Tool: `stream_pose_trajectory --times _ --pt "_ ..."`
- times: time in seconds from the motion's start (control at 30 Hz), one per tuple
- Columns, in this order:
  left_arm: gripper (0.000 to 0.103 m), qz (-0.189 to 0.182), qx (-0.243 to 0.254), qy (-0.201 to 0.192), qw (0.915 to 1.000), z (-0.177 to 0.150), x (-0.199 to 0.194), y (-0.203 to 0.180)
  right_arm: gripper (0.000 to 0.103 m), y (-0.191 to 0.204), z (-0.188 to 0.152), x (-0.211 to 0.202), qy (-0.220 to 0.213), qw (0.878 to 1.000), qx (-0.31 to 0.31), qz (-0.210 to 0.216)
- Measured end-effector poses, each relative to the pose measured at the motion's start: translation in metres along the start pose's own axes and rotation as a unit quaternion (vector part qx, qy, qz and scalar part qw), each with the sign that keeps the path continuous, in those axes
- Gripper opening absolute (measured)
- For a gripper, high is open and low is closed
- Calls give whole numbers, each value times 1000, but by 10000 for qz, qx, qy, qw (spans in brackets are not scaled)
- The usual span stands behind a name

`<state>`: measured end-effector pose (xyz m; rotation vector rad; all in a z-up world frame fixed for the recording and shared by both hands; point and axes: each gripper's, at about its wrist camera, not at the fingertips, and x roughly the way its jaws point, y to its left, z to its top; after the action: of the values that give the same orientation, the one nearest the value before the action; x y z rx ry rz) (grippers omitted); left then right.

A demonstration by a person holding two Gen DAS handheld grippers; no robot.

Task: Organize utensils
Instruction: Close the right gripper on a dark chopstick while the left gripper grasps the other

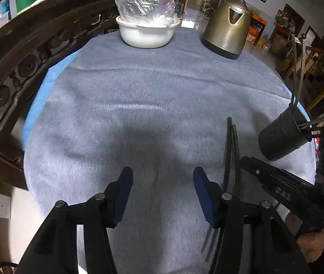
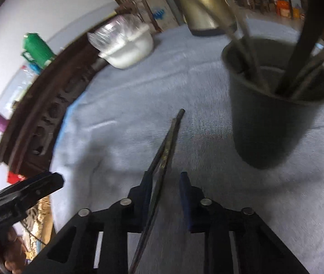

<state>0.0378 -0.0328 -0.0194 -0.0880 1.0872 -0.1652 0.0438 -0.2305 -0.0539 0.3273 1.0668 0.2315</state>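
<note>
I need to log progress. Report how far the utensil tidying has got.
Done: several utensils stand in the dark cup. In hand: a pair of chopsticks lies between the fingers of the right tool, which looks open. The left tool is open and empty. Left: getting those chopsticks into the cup.

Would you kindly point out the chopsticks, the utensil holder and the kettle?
chopsticks [image 2: 165,146]: right wrist view, mid-shaft, ahead of the gripper.
utensil holder [image 2: 266,125]: right wrist view, dark outer wall.
kettle [image 1: 224,26]: left wrist view, brass-coloured body.

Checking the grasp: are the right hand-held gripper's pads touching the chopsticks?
Cannot tell. In the right wrist view the chopsticks run beside one pad; blur hides contact.
</note>
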Motion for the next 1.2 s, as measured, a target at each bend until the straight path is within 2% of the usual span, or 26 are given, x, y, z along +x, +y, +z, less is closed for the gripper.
stream_pose_trajectory --times 0.17,0.3,0.43,0.57,0.73,0.93,1.07,1.1,1.2 --pt "57 -250 167 12 9995 6 11 3 14 7 11 16 143 9991 -94 -377" --pt "57 -576 432 159 9973 10 22 -2 9 7 9 12 146 9977 -162 -641" --pt "57 -893 931 366 9910 16 29 -24 6 -1 -6 -12 39 9971 -53 -753" --pt "57 -1169 1231 572 9838 31 38 -49 6 -12 -23 -43 -157 9960 -20 -881" --pt "57 -1226 1470 905 9773 46 61 -78 6 -27 -42 -64 -101 9931 71 -1163" --pt "56 -1057 1446 1217 9763 59 91 -99 6 -61 -60 -80 110 9896 387 -1378" --pt "30 -1045 1424 1451 9735 63 111 -107 7 -78 -58 -85 88 9907 692 -1166" --pt "29 -1041 1419 1393 9745 64 112 -108 8 -81 -57 -84 90 9903 753 -1165" --pt "15 -984 1424 1311 9761 67 115 -110 8 -89 -49 -78 216 9899 944 -1035"
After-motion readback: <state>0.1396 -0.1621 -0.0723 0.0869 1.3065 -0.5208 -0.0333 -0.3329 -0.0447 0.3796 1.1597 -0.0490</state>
